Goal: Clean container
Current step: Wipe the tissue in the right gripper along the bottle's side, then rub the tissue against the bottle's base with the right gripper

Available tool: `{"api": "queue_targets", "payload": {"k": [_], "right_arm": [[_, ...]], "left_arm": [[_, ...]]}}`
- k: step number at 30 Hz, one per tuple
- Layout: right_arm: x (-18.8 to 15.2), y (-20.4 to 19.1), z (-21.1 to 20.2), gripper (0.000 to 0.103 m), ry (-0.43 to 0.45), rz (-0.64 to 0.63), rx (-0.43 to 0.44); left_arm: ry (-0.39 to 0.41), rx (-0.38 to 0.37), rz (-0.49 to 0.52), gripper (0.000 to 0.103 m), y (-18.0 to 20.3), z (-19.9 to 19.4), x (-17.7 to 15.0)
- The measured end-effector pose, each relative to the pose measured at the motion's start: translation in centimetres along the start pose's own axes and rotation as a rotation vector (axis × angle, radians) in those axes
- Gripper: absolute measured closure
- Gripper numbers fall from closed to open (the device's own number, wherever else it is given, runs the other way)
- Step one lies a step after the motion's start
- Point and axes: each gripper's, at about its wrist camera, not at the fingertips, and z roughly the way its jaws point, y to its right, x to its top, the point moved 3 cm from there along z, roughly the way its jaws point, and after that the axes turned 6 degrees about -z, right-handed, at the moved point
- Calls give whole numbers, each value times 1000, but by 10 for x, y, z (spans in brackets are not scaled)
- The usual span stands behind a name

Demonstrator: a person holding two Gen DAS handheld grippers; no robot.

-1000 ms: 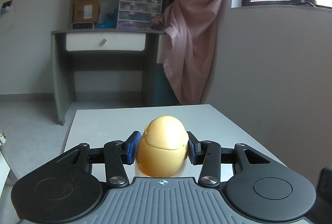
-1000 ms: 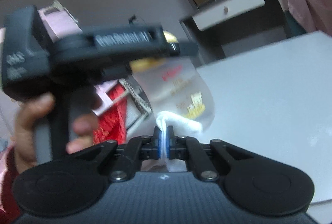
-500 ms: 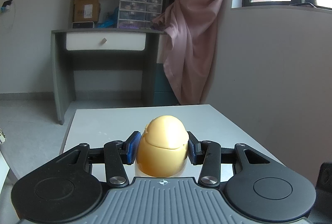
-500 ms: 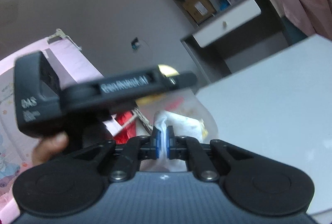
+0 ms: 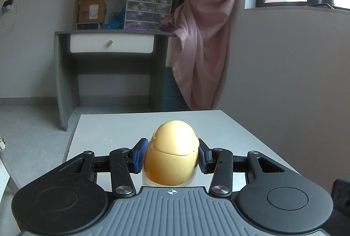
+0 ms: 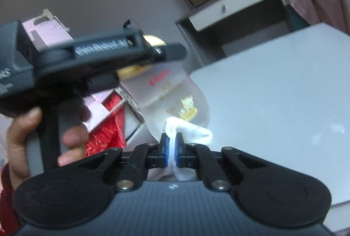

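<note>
Left tool (image 5: pixel 171 157) clamping container (image 5: pixel 172 154) lid, right tool (image 6: pixel 172 148) pinching cloth (image 6: pixel 188 129) — against container's side.

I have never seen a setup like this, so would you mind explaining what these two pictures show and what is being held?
There is no robot here: a person holds a two-finger gripper in each hand, and each gripper carries a wide-angle camera looking out along its fingers.

The left camera shows the left gripper shut on the yellow cap of a bottle, above a white table.

The right camera shows the right gripper shut on a white cloth, which lies against the bottle's frosted body. That same picture also shows the left gripper from the side, with the person's hand round its handle.

So one gripper holds the bottle while the other wipes it. I see nothing lying on the table.
</note>
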Motion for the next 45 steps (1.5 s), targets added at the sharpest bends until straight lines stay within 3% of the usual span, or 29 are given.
{"api": "queue_targets", "payload": {"k": [10,24,33,36,41,45], "right_arm": [[27,-13,-20,98,188,-57,31],[2,14,-2,98,76,47,3],[-1,11,4,98,16,12,-49],[4,11,-2,98,62,33,-39],[18,11,-20,98,229,84,22],[20,15,-16,98,241,127,41]], "left_arm": [[-11,-11,-10,57,0,5,3],[-15,-13,-3,57,0,9,2],[-15,-8,-2,57,2,9,0],[-14,-8,-2,56,4,8,-5],[-14,-12,-10,56,4,9,-4],[-14,-14,-14,56,4,9,-4]]}}
